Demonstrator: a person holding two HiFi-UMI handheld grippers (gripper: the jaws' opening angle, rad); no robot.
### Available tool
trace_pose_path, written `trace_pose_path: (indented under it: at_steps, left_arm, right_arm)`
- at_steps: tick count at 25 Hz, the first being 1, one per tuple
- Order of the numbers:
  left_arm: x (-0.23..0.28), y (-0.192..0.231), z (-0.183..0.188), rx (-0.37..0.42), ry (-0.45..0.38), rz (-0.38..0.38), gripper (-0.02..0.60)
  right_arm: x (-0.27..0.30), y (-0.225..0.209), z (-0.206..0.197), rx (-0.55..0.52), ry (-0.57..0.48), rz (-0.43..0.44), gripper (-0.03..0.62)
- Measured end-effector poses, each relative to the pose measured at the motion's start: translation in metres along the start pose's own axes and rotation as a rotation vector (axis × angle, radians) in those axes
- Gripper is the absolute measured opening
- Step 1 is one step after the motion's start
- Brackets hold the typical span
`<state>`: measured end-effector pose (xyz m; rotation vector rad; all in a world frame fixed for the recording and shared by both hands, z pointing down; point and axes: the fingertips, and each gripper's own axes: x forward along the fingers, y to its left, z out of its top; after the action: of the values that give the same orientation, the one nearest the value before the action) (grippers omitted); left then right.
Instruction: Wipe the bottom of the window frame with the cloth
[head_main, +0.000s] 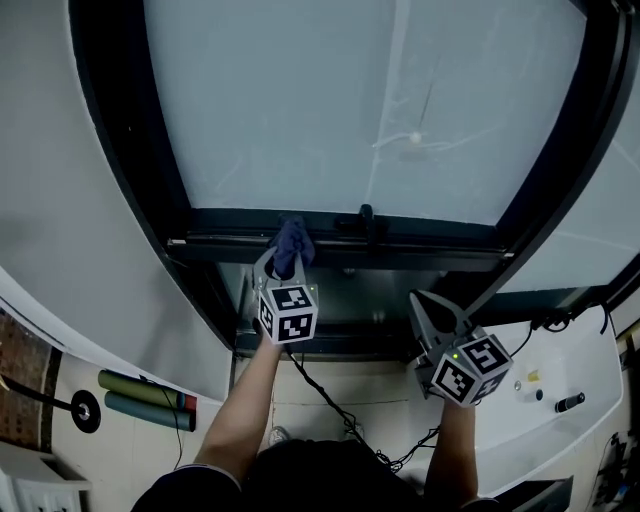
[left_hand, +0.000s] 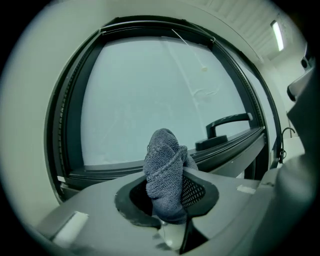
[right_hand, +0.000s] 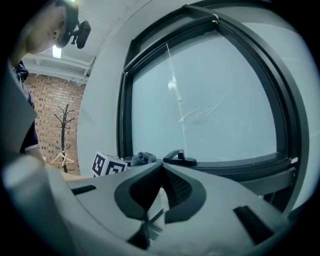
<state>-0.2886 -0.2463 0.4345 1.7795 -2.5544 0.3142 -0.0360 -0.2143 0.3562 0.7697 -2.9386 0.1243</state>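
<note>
A dark blue-grey cloth (head_main: 291, 244) is pinched in my left gripper (head_main: 283, 262), which is shut on it. The cloth (left_hand: 165, 175) sticks up from between the jaws. Its tip lies at the bottom rail of the black window frame (head_main: 420, 238), just left of the black window handle (head_main: 366, 222). In the left gripper view the handle (left_hand: 226, 129) stands to the right, further along the rail (left_hand: 105, 172). My right gripper (head_main: 428, 308) hangs lower and to the right, shut with nothing in it. From the right gripper view (right_hand: 161, 167) I see the cloth (right_hand: 142, 158) and handle (right_hand: 179, 158) on the rail.
The frosted pane (head_main: 370, 100) fills the frame above the rail. A white ledge (head_main: 545, 395) at the lower right carries a small dark object (head_main: 569, 403). Two rolled green tubes (head_main: 145, 398) lie on the floor at the left. A cable (head_main: 330, 400) trails down from the left gripper.
</note>
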Motion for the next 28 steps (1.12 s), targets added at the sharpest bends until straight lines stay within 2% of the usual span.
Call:
trace_pose_path:
  at_steps: [4, 10, 16, 19, 21, 28]
  left_arm:
    - [-0.003, 0.067, -0.001, -0.003, 0.005, 0.092, 0.095]
    - [-0.008, 0.158, -0.012, 0.040, 0.060, 0.215, 0.095]
    - [-0.018, 0.206, -0.030, -0.011, 0.105, 0.287, 0.095]
    - [-0.030, 0.210, -0.033, -0.029, 0.128, 0.282, 0.097]
    - [-0.047, 0.204, -0.022, -0.033, 0.115, 0.255, 0.097]
    - [-0.096, 0.139, 0.051, -0.138, -0.009, 0.032, 0.097]
  right_arm:
    - [0.019, 0.019, 0.002, -0.013, 0.007, 0.035, 0.000]
    - [0.042, 0.045, 0.004, -0.031, 0.017, 0.079, 0.000]
    - [0.060, 0.059, 0.006, -0.036, 0.009, 0.097, 0.000]
    - [0.067, 0.062, 0.011, -0.037, -0.014, 0.107, 0.000]
    - [0.071, 0.065, 0.014, -0.025, -0.039, 0.115, 0.000]
    - [0.073, 0.076, 0.036, -0.034, -0.116, 0.126, 0.000]
